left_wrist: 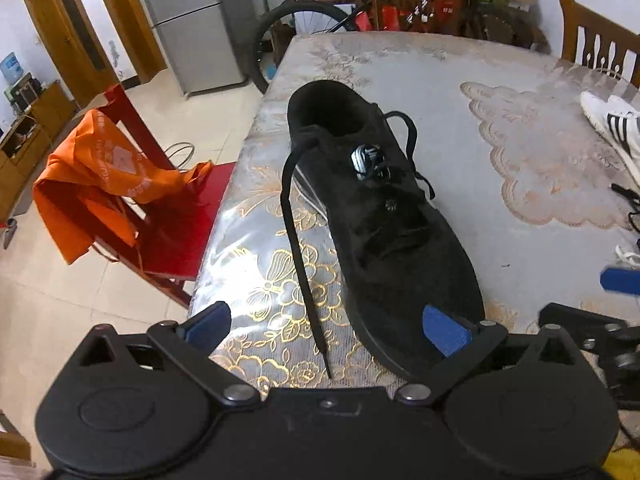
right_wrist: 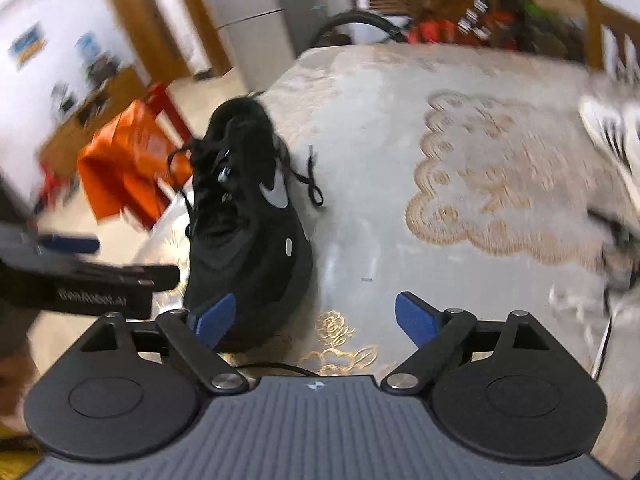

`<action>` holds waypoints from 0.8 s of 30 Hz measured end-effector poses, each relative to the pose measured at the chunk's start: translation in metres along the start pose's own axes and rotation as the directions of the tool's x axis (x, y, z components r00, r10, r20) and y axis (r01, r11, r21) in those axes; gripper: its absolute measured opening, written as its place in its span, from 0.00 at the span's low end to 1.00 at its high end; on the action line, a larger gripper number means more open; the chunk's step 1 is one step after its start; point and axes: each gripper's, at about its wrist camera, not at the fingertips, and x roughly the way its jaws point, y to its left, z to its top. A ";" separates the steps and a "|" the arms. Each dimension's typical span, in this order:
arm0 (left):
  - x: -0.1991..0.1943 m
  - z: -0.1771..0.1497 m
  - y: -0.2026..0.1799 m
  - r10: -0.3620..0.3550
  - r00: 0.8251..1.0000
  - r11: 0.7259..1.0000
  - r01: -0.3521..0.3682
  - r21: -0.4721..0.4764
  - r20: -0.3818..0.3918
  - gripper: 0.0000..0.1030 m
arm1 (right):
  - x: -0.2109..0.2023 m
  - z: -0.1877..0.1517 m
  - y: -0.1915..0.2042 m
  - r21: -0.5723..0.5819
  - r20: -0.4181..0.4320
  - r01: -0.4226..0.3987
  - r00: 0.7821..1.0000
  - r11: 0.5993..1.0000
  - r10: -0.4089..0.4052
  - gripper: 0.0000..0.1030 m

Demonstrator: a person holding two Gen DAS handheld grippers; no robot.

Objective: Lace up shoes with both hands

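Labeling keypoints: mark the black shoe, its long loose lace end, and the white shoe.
black shoe (left_wrist: pixel 404 280): left wrist view, on the toe upper.
long loose lace end (left_wrist: pixel 298 248): left wrist view, mid-length over the tablecloth.
white shoe (left_wrist: pixel 612 124): left wrist view, on the striped side.

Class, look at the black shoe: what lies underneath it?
The black shoe rests on the table's floral cloth. The cloth directly beneath its sole is covered, so unseen.

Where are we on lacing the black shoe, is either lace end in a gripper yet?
Done: the black shoe looks threaded through its lower eyelets. In hand: nothing; the left hand-held gripper and right hand-held gripper are both open. Left: one lace end trails loose across the table, the other lace end lies beside the shoe; both need picking up, finishing and tying.
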 end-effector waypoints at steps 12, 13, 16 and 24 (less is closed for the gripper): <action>0.010 -0.005 0.016 -0.079 0.997 0.997 0.079 -0.010 -0.012 1.00 | -0.061 -0.018 0.025 0.056 0.288 -0.051 0.957 0.997 0.033 1.00; 0.009 -0.004 0.014 -0.070 0.998 0.997 0.070 -0.015 -0.008 1.00 | -0.063 -0.017 0.028 0.042 0.298 -0.043 0.954 0.998 0.029 1.00; 0.008 -0.001 0.007 -0.042 0.999 0.999 0.042 -0.028 0.003 1.00 | -0.036 -0.013 0.023 0.020 0.091 -0.140 0.986 0.990 0.137 1.00; 0.001 0.001 -0.021 0.007 0.999 0.995 -0.004 -0.095 0.032 1.00 | -0.019 0.006 -0.035 0.027 -0.049 -0.214 0.975 0.976 0.215 0.94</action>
